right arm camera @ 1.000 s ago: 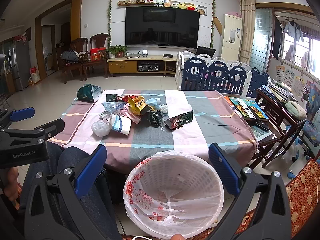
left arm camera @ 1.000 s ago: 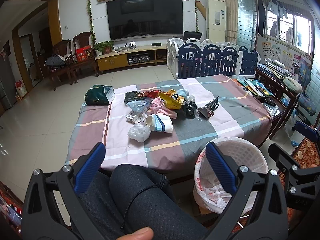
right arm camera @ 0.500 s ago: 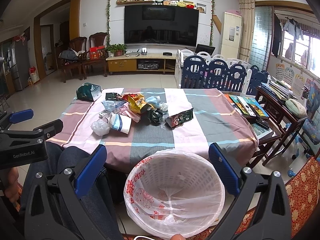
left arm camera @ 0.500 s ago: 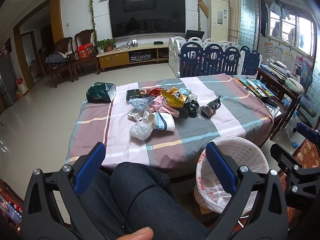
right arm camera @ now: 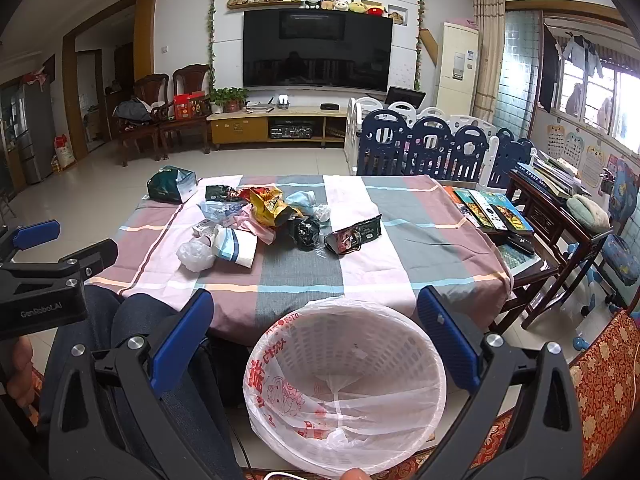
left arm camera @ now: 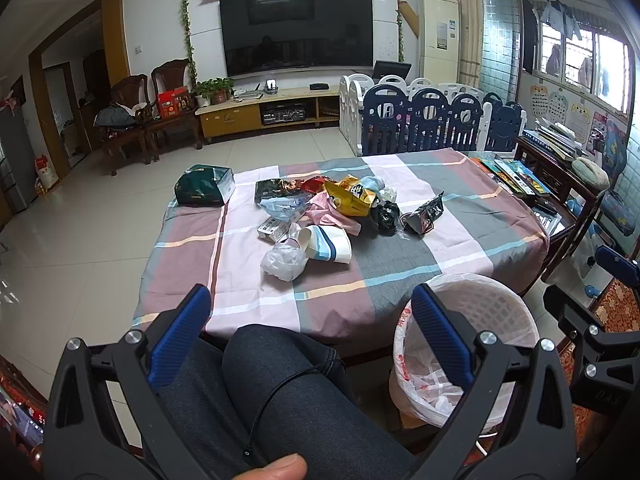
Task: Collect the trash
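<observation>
A heap of trash lies on the checked tablecloth [left arm camera: 328, 300]: a yellow snack bag [left arm camera: 350, 200], a white-and-blue paper cup [left arm camera: 326, 243], a crumpled clear bag [left arm camera: 284, 264], a black bag [left arm camera: 386, 216] and a dark foil wrapper [left arm camera: 426, 214]. The same pile shows in the right wrist view, with the yellow bag [right arm camera: 272, 206] and foil wrapper [right arm camera: 354, 234]. A white lined waste basket [right arm camera: 346, 384] stands on the floor at the table's near edge, also in the left wrist view [left arm camera: 464, 344]. My left gripper [left arm camera: 310, 334] is open and empty above my lap. My right gripper [right arm camera: 316, 336] is open and empty above the basket.
A green box [left arm camera: 202, 190] sits at the table's far left corner. Books [right arm camera: 490, 208] lie on a dark side table at the right. A blue-and-white playpen fence [right arm camera: 432, 146] stands behind the table. My legs [left arm camera: 288, 396] are under the left gripper.
Both grippers have risen and tilted slightly, so the table sits a little lower in view. Both stay open and empty. Nothing on the table has moved.
</observation>
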The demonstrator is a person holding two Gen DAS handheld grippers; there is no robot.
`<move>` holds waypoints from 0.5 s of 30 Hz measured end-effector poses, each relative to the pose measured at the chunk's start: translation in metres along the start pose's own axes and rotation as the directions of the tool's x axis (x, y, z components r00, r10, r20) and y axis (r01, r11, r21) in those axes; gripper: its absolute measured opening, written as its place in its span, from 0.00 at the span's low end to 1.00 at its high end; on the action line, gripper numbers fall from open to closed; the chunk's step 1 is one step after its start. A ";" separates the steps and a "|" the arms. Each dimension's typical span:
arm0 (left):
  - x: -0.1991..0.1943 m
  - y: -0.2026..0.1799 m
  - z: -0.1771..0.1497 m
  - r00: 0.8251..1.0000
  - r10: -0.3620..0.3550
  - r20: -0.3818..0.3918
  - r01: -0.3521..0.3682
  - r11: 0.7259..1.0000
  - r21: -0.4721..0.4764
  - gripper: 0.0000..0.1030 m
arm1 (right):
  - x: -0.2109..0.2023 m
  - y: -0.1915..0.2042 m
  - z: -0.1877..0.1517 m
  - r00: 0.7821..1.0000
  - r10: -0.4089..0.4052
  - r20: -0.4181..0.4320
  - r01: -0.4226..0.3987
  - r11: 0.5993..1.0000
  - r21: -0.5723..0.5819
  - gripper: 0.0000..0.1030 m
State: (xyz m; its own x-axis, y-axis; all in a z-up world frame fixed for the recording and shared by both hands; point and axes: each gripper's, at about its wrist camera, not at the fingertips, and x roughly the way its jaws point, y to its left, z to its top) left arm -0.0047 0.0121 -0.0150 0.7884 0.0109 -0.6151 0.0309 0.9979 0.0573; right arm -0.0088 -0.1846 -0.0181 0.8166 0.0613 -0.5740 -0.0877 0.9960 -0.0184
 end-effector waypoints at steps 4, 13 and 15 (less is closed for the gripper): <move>0.000 0.000 0.000 1.000 -0.001 -0.001 0.001 1.000 0.000 0.97 | 0.000 -0.001 0.000 1.000 -0.002 -0.002 0.002 1.000 0.002 0.97; -0.001 0.001 0.000 1.000 -0.001 -0.001 0.001 1.000 0.000 0.97 | 0.000 -0.001 0.000 1.000 -0.001 -0.003 0.001 1.000 0.003 0.97; 0.000 0.000 0.001 1.000 -0.001 -0.001 0.001 1.000 0.000 0.97 | 0.000 -0.001 0.000 1.000 -0.002 -0.002 0.002 1.000 0.003 0.97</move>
State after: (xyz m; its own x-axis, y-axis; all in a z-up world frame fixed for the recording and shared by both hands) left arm -0.0043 0.0124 -0.0143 0.7877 0.0103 -0.6160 0.0314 0.9979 0.0567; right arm -0.0085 -0.1851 -0.0177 0.8155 0.0589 -0.5757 -0.0841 0.9963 -0.0173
